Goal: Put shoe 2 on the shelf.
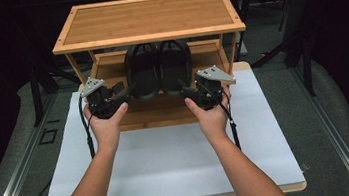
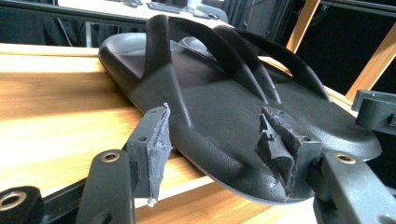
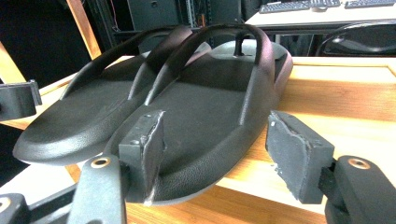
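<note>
Two black flip-flops stand side by side on the lower shelf (image 1: 156, 111) of a bamboo rack, heels toward me: the left slipper (image 1: 143, 74) and the right slipper (image 1: 175, 67). My left gripper (image 1: 129, 91) points at the left slipper's heel from the left. In the left gripper view its jaws are open at that slipper's (image 2: 210, 107) heel, and the worn pads (image 2: 156, 147) do not press on it. My right gripper (image 1: 185, 90) comes in from the right. It is open too, one pad (image 3: 144, 149) in front of the right slipper's (image 3: 210, 107) heel and the other over bare wood.
The rack's top shelf (image 1: 147, 18) overhangs the slippers, with slanted side posts (image 1: 77, 69) at each end. The rack stands on a white board (image 1: 169, 154) on the table. Dark floor and metal frames surround it. Each gripper view shows the other gripper's jaw at its edge.
</note>
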A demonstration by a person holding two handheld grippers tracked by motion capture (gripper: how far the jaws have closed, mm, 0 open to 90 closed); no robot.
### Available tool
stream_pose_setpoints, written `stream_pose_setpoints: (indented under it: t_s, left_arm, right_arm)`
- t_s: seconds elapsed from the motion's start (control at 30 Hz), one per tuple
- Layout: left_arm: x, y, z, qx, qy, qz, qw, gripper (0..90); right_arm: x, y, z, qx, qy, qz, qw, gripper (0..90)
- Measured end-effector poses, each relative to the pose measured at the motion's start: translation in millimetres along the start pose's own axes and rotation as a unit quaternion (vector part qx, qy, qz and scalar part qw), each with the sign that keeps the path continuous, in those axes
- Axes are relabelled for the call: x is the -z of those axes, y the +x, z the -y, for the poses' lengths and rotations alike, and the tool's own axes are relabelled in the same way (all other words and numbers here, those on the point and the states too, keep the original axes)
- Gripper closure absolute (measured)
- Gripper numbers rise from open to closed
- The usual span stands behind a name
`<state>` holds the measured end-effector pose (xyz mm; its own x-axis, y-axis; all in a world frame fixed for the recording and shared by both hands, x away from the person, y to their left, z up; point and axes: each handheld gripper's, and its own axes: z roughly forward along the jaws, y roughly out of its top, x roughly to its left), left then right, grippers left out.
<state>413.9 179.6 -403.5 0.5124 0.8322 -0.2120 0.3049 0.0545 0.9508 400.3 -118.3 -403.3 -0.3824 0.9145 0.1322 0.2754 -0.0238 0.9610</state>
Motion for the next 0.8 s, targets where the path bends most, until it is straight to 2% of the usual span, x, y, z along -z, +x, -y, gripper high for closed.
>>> stream_pose_setpoints:
  t_s: [0.33,0.57,0.8]
  left_arm:
    - [17.4,1.5,-3.6,-0.009,-0.008,0.002,0.9999,42.7]
    - [30.4,4.8,-7.2,-0.008,-0.015,0.008,0.9998,42.0]
    - [52.2,6.5,-9.3,-0.018,-0.028,0.008,0.9994,41.4]
  right_arm:
    - [13.9,-3.4,-2.2,0.011,-0.003,-0.002,0.9999,36.8]
    - [28.0,-6.1,-3.4,0.016,-0.007,-0.005,0.9998,36.8]
    - [46.3,-10.4,-2.6,0.039,-0.006,-0.001,0.9992,36.8]
